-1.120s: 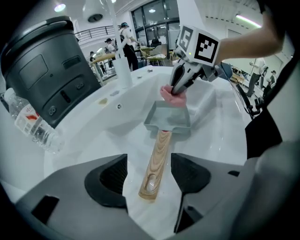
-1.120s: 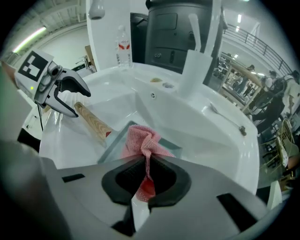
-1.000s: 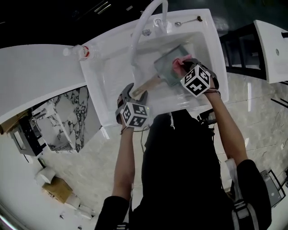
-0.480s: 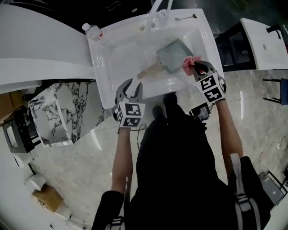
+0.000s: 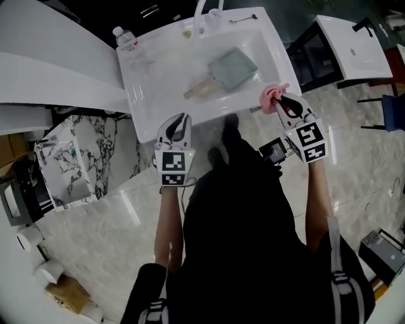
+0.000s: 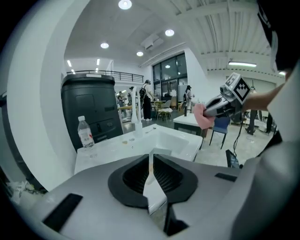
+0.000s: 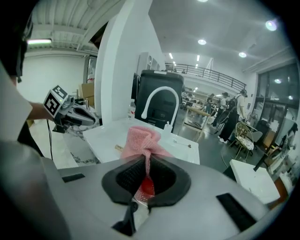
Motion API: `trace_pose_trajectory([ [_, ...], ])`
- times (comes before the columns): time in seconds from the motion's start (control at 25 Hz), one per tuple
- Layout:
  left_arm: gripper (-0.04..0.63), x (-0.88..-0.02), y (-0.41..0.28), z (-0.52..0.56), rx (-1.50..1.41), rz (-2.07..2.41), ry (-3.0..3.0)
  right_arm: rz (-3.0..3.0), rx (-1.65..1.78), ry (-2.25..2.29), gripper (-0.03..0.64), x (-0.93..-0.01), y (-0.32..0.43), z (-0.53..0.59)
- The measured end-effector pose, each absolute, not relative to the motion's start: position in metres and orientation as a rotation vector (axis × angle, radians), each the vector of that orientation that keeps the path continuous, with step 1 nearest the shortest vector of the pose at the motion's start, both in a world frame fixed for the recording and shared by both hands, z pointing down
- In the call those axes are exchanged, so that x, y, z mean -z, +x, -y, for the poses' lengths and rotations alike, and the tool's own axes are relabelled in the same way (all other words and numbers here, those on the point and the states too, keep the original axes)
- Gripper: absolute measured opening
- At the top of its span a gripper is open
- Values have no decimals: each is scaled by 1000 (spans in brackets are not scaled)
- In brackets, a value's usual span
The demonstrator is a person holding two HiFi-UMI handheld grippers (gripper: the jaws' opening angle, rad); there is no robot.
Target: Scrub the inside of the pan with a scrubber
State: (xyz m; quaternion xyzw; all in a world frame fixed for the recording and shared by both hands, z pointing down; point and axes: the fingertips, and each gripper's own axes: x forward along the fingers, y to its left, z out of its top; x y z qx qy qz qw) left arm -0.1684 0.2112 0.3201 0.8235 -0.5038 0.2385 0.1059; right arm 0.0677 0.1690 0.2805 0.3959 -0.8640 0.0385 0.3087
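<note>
A square grey pan (image 5: 233,68) with a wooden handle (image 5: 201,88) lies in the white sink (image 5: 152,82), with neither gripper touching it. My left gripper (image 5: 179,126) hovers over the sink's near edge. Its jaws have just been closing and now meet with nothing between them (image 6: 151,161). My right gripper (image 5: 281,101) is off the sink's right corner, shut on a pink mesh scrubber (image 5: 272,96) that bunches out past the jaws (image 7: 143,140). Each gripper shows in the other's view: the right gripper (image 6: 225,101) with the scrubber (image 6: 201,116), and the left gripper (image 7: 70,115).
A water bottle (image 5: 124,38) stands on the sink's far left corner, and a white faucet (image 5: 204,16) arches at the back. A marble-patterned cabinet (image 5: 69,164) is at the left, and a second white basin (image 5: 354,44) is at the right. People stand far off (image 6: 147,98).
Both grippers have risen out of the sink and drawn back toward the person. The left one left the pan handle and its jaws closed. The right one carried the scrubber off the pan.
</note>
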Motion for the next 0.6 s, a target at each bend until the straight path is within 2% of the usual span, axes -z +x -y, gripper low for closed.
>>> trace_pose_trajectory([
  [0.4, 54, -218, -152, -228, -381, 1480, 2597, 2744, -140, 1286, 35, -157, 88, -222],
  [0.6, 54, -182, -143, -230, -292, 1497, 2618, 2819, -136, 1271, 34, -129, 95, -234],
])
